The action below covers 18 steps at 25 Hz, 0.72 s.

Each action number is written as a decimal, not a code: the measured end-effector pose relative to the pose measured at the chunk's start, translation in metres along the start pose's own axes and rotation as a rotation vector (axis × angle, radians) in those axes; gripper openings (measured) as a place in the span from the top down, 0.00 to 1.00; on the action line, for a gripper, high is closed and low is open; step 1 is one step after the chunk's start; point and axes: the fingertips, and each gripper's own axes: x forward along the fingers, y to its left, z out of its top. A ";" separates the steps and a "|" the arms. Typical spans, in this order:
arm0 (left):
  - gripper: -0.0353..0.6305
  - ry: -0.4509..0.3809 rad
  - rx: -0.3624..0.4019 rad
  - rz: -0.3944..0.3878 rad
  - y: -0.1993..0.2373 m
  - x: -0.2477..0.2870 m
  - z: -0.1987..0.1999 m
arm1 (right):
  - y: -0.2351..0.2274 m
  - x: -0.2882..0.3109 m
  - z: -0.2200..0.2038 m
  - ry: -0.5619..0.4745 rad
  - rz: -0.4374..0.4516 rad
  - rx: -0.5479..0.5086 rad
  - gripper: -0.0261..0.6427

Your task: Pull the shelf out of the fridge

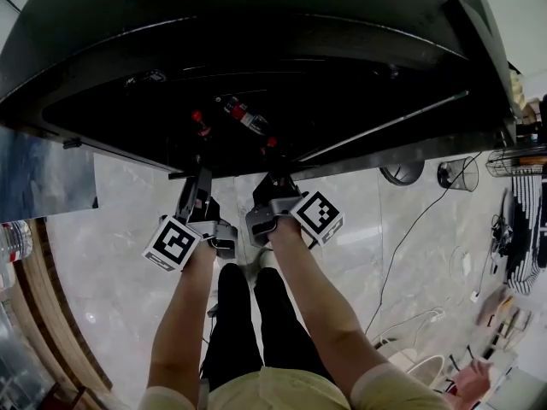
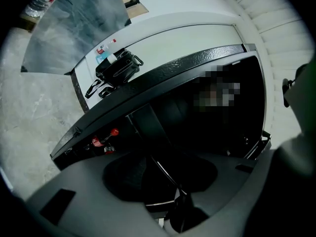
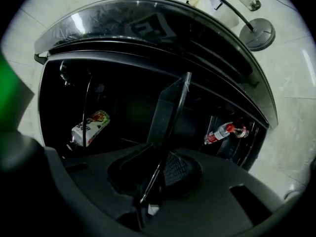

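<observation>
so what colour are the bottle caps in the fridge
Red; bottle caps show best in the right gripper view.

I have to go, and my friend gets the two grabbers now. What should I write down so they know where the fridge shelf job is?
Left gripper: open, with its jaws on either side of the shelf's front edge but not pressing it.
Right gripper: shut on that same edge.
Shelf: a thin glass sheet that runs back into the open fridge. A red-capped bottle and a can are inside too.
Done: the front edge is reached and one grip is made.
Left: probably close the left gripper, then draw the shelf straight out, keeping it level.
</observation>
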 end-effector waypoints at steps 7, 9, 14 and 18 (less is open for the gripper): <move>0.72 -0.009 -0.027 0.034 0.007 0.002 0.005 | -0.001 -0.015 -0.003 0.013 0.016 0.000 0.88; 0.72 -0.015 -0.039 0.037 0.009 0.001 0.006 | -0.003 -0.020 -0.003 0.020 -0.003 -0.011 0.88; 0.73 -0.007 -0.051 0.008 0.008 0.003 0.006 | -0.002 -0.029 -0.006 0.027 0.011 -0.011 0.88; 0.78 0.012 -0.035 0.017 0.007 0.000 0.003 | -0.006 -0.040 -0.010 0.040 -0.027 -0.041 0.88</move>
